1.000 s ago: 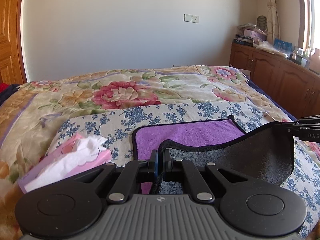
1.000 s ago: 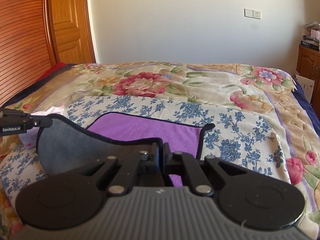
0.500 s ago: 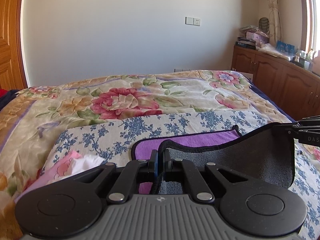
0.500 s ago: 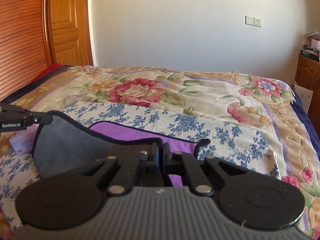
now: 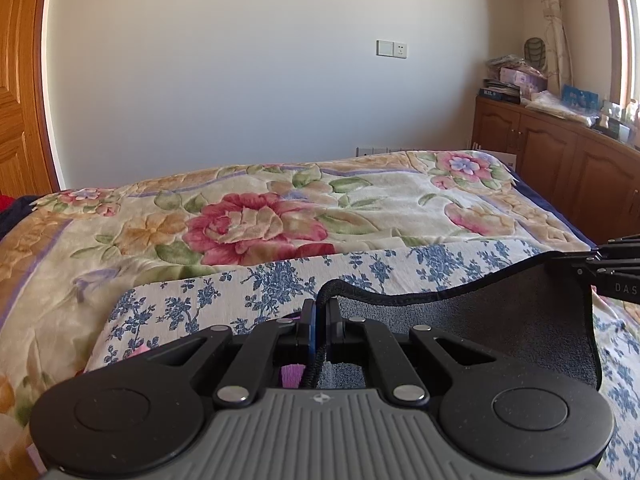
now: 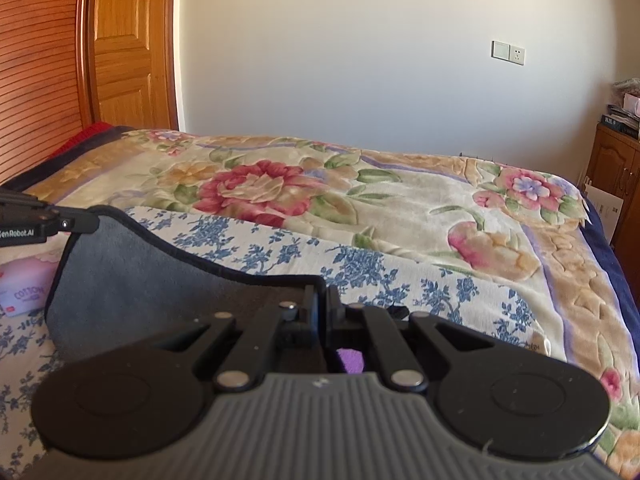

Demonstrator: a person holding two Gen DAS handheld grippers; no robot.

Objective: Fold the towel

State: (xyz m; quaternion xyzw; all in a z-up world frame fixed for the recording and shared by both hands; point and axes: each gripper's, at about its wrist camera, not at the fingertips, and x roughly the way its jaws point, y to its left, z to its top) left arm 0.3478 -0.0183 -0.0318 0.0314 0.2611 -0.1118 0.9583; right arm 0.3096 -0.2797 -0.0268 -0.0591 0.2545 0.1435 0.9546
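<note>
The towel [image 5: 500, 320] is grey on the side facing me, purple on the other, with a black hem. Its lifted edge hangs between my two grippers above a blue-flowered cloth [image 5: 240, 292] on the bed. My left gripper [image 5: 320, 312] is shut on one corner of the towel. My right gripper [image 6: 320, 300] is shut on the other corner; the towel [image 6: 132, 276] stretches left from it. Each gripper shows at the edge of the other's view. Only a sliver of purple [image 6: 351, 360] shows under the fingers.
The bed has a floral quilt [image 5: 256, 224]. A tissue pack [image 6: 24, 288] lies at the left of the right wrist view. Wooden cabinets [image 5: 560, 168] with clutter stand to the right, and a wooden door [image 6: 128, 48] to the left.
Both grippers have risen and moved forward with the towel edge. The grey side now covers nearly all the purple. The tissue pack has dropped out of the left wrist view.
</note>
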